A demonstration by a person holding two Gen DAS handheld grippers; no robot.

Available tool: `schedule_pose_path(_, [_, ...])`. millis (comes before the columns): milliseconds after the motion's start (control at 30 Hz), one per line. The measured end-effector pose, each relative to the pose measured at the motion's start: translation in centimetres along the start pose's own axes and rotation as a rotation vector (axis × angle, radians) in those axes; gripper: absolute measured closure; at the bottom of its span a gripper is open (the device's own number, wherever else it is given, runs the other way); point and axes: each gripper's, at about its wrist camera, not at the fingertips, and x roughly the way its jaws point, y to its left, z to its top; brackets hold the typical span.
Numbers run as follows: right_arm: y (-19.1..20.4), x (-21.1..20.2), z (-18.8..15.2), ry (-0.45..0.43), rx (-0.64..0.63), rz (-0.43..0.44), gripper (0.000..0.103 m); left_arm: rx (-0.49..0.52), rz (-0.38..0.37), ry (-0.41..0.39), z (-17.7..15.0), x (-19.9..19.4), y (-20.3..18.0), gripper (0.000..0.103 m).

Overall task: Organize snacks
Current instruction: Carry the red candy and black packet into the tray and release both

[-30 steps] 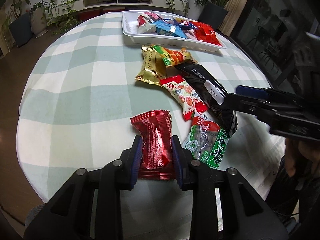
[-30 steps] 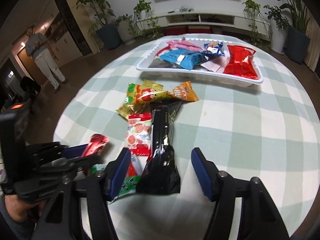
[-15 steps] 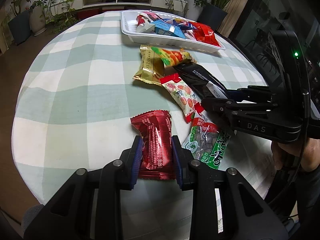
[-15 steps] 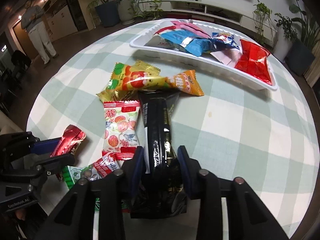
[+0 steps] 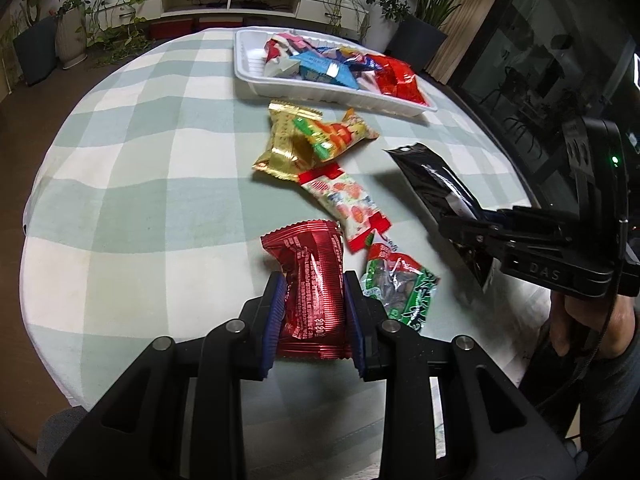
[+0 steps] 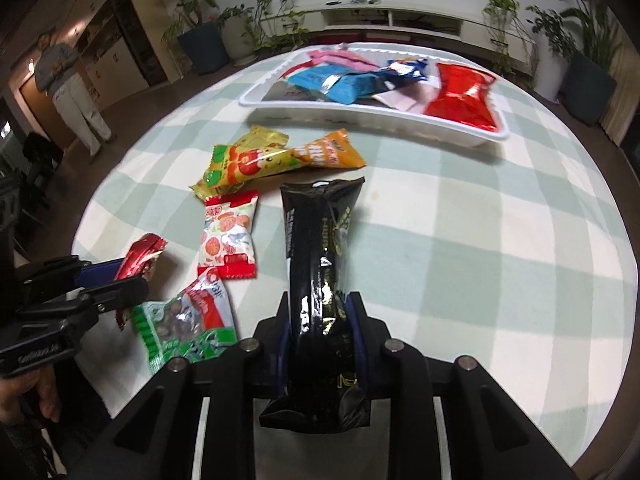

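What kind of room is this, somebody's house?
Most likely a home living or dining room: a round table with a checked cloth, potted plants along the wall, and a low white media shelf behind.

Your round table wore a green-and-white checked cloth; on it lay a white tray of snacks, gold, strawberry-print and green packets.
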Motion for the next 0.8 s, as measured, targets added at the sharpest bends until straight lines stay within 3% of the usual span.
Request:
schedule_pose_path(500, [-4.6, -4.0, -0.3, -0.098, 0.163, 0.037, 0.076, -0.03, -0.059, -0.055, 1.6, -2.0, -0.1, 0.076])
schedule_pose_path(800, [-7.8, -7.4, 2.9, -0.199, 0.218, 0.015, 0.076, -0.029, -0.083, -0.132, 7.4, -4.0, 0.8, 0.076])
